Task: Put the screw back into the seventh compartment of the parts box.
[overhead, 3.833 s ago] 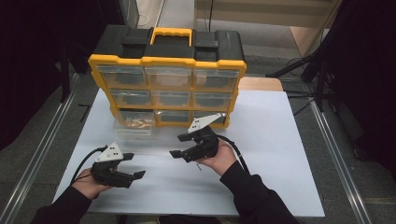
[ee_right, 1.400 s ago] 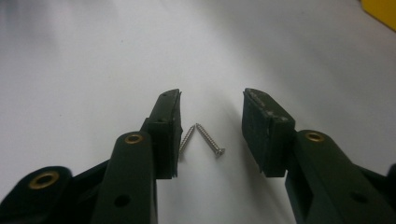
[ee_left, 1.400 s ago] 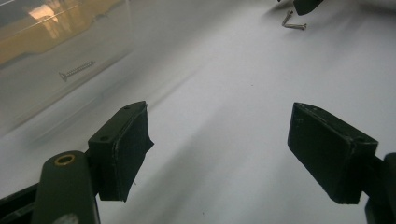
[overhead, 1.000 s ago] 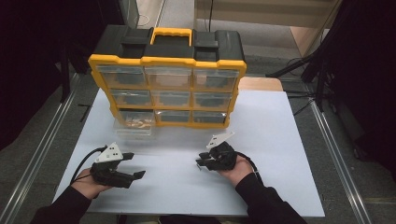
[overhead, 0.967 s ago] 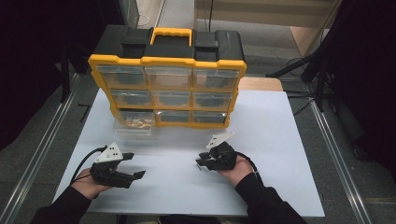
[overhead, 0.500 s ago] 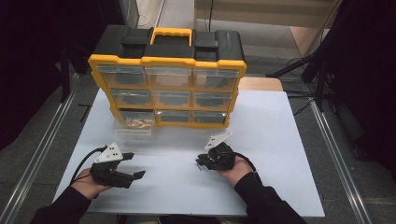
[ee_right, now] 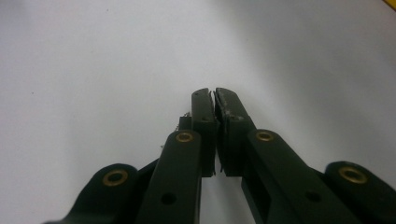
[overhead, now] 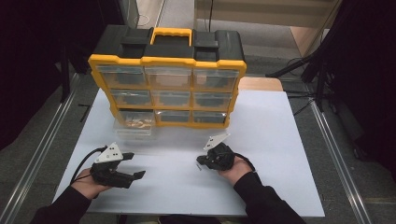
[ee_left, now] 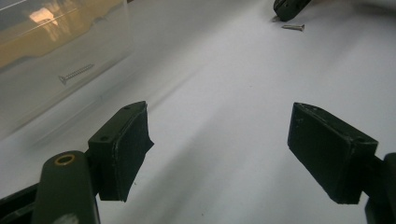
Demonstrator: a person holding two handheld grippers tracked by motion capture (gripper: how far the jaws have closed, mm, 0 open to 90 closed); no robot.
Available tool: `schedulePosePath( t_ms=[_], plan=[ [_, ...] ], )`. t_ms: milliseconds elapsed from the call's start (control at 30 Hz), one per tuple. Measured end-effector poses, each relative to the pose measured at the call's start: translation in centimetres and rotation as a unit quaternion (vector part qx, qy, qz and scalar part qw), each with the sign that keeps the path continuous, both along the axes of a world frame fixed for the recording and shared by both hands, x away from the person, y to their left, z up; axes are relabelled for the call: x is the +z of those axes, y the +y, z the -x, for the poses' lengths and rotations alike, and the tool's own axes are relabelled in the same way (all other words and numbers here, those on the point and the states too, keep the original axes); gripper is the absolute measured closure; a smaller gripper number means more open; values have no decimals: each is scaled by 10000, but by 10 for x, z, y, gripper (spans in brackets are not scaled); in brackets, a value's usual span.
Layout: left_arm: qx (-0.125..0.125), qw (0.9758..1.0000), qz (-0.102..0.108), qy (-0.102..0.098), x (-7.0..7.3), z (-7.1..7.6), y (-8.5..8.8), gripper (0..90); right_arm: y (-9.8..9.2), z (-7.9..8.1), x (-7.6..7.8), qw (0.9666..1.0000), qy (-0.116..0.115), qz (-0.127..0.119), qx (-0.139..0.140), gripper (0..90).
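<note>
The right claw point(ee_right: 214, 93) has just been closing and its jaws now stand pressed together, with nothing visible between the pads. The screw point(ee_left: 293, 27) lies flat on the white table point(overhead: 280, 140) just beside that claw's tip, touching neither pad as far as I can tell, so the pinch seems to have missed it. It is small, light, stiff metal, smooth and thin, and it will likely roll or skid away from a closing pad. The best hold is probably across the shank near the head, with the pads low against the table. The left claw point(ee_left: 219, 140) rests wide open and empty. Beyond it stands the clear drawer point(ee_left: 46, 70) with another screw inside, and farther off stands the yellow organizer point(overhead: 168, 60).
</note>
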State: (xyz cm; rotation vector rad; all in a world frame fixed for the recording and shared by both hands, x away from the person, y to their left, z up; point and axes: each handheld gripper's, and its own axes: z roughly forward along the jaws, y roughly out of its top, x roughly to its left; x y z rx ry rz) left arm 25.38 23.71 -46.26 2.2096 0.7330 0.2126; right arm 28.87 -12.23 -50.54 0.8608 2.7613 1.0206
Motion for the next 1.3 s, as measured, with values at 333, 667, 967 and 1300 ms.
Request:
schedulePosePath(
  t_ms=[333,667,967,1300],
  plan=[
    [7,10000,7,-7,0,0,0,207,2,-3,2,9998,144,-44,-99,884],
    [2,10000,4,-9,0,0,0,207,1,-5,8,9995,200,-162,-180,884],
    [6,10000,13,5,0,0,0,207,-1,-7,13,9981,380,-384,-285,886],
    [-15,10000,-6,13,0,0,0,207,3,-8,17,9972,481,-485,-312,886]
  ],
)
